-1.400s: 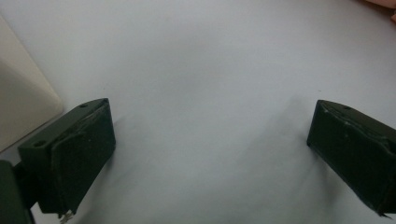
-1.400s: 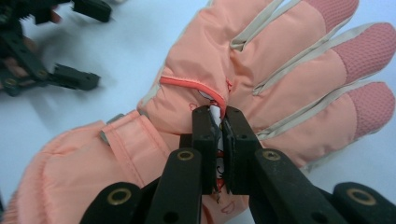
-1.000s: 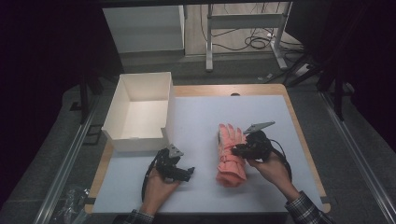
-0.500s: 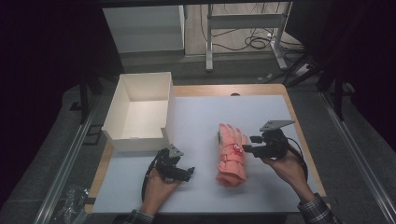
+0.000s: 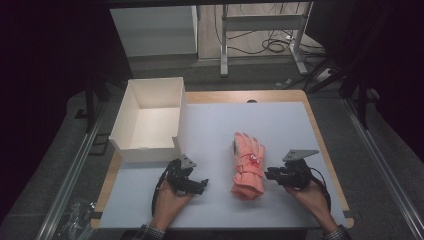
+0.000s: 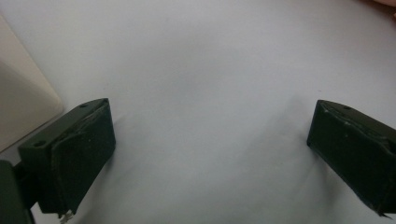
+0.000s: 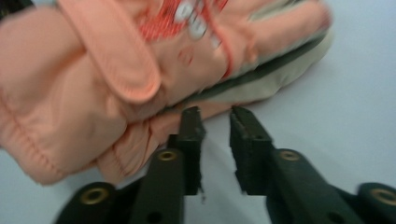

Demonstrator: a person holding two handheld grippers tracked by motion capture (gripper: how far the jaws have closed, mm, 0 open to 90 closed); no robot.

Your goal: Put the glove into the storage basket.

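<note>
Early stage: pink glove [image 5: 248,165] lies flat at lower centre of the high view, white box [image 5: 148,120] at upper left empty. Right gripper [image 7: 215,123] at the glove's edge, jaws just closing, narrow gap, nothing gripped; left gripper [image 5: 200,185] rests wide apart on the mat [image 5: 280,120]. Pickup and boxing likely remain.

**Salmon-pink ski glove lying flat just ahead of the right gripper**

The padded glove [image 5: 248,166] lies flat on the surface, fingers pointing away from the person, cuff nearest. A wrist strap crosses it, with a red-and-white logo patch above. Its pale, dark-edged underside shows along the side facing the right gripper [image 5: 268,174], whose tips sit just beside it, apart.
</note>
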